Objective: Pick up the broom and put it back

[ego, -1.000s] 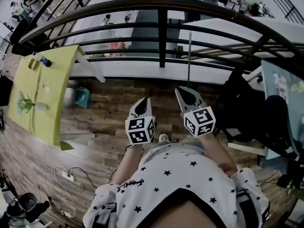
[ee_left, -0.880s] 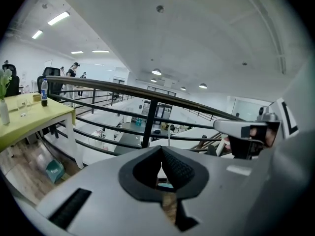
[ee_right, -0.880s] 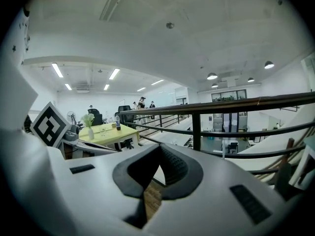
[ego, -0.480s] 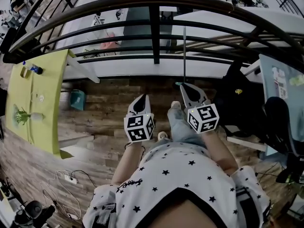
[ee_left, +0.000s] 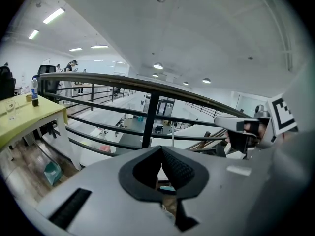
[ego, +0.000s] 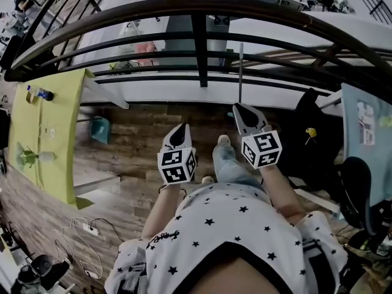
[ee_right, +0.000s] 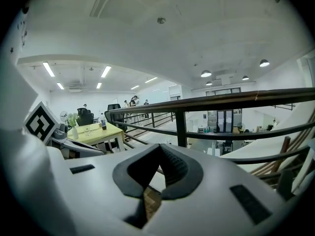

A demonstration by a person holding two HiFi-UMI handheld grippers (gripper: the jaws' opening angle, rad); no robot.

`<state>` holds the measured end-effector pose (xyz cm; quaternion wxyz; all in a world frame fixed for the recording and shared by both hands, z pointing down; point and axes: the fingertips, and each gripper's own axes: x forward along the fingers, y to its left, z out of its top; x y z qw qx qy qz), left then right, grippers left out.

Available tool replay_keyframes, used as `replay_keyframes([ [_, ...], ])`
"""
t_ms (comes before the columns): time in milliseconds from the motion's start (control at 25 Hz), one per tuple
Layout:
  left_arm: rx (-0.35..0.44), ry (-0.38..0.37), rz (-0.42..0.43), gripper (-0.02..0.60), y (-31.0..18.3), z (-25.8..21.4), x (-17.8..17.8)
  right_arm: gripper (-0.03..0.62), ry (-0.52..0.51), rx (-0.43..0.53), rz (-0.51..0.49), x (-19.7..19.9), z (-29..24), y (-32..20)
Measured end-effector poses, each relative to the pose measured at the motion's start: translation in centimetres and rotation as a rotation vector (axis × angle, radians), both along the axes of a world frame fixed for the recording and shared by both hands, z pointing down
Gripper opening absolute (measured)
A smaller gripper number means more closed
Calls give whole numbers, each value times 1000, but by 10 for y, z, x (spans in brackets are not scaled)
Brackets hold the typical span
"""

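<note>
Left gripper (ego: 179, 136) and right gripper (ego: 241, 112) both clenched, empty; broom (ego: 240, 72) upright against the railing (ego: 202, 5), ahead of the right one; open floor (ego: 141, 133) beside the yellow table (ego: 58, 121). Left gripper view catches the handle; right gripper view doesn't.

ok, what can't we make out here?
- Head view: lower end of the thin grey pole by the black metal railing is hidden behind the right gripper; broom or not, unclear.
- Head view: items on the yellow-green table are too small.
- Head view: wooden floor underfoot hidden by star-print shirt.
</note>
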<state>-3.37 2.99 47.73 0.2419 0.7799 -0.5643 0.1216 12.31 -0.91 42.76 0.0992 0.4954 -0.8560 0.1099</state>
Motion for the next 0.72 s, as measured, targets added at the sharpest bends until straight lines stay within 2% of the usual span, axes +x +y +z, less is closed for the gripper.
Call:
replay_keyframes([
  [720,-60,-13,18,11,-118,20,51,-6,21,-61,39,51,38,-146],
])
